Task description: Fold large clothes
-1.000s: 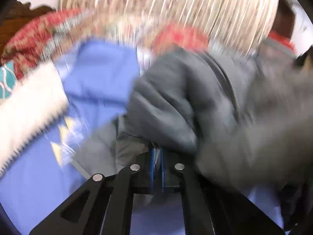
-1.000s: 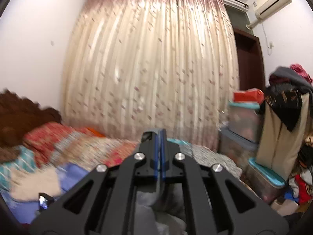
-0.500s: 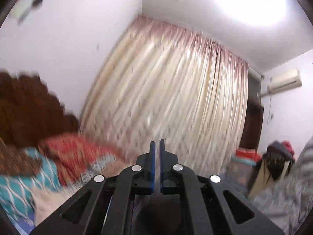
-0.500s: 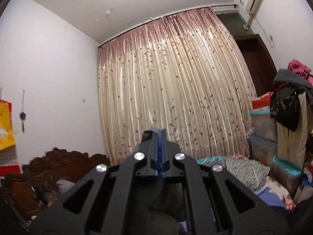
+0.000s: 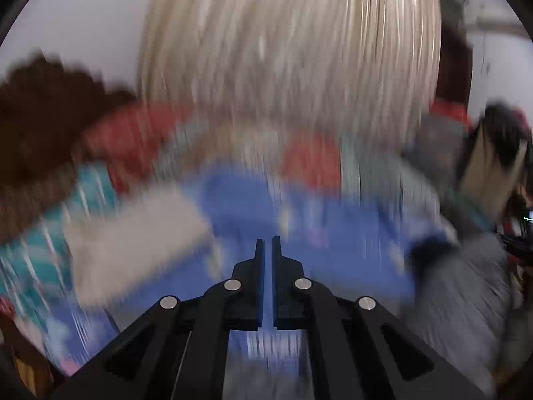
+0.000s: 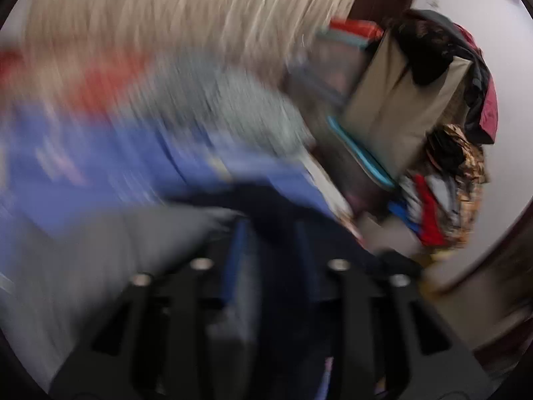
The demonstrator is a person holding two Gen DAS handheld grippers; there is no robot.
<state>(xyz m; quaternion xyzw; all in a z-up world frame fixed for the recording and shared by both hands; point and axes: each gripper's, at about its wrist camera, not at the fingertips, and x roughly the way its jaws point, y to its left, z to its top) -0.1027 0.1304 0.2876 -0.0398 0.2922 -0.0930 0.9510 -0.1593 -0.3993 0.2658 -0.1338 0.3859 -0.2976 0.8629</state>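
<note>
Left claw: your left claw [image 5: 265, 250] has its blue pads nearly pressed together with a thin slit between them and nothing caught there
Right claw: your right claw [image 6: 269, 233] is badly smeared; a wide gap seems to show between the blue pads, with dark cloth over them, but you cannot tell if it pinches anything
Garment: the grey garment [image 5: 466, 286] sits to the right of the left claw, and in the right view it lies just left of the claw [image 6: 110, 250], on the blue sheet [image 5: 333, 226]
Step in hand: judged from the pictures, you are bringing the garment down onto the bed to spread it
Doing it well: slow both hands, lay the cloth flat ahead of the claws, and pull the edges apart evenly so no bunch stays under the fold
Only in the left view: a folded white cloth [image 5: 136, 240] ahead and left of the claw
Only in the right view: stacked boxes and hanging clothes [image 6: 449, 83] off to the right, worth keeping clear of
</note>
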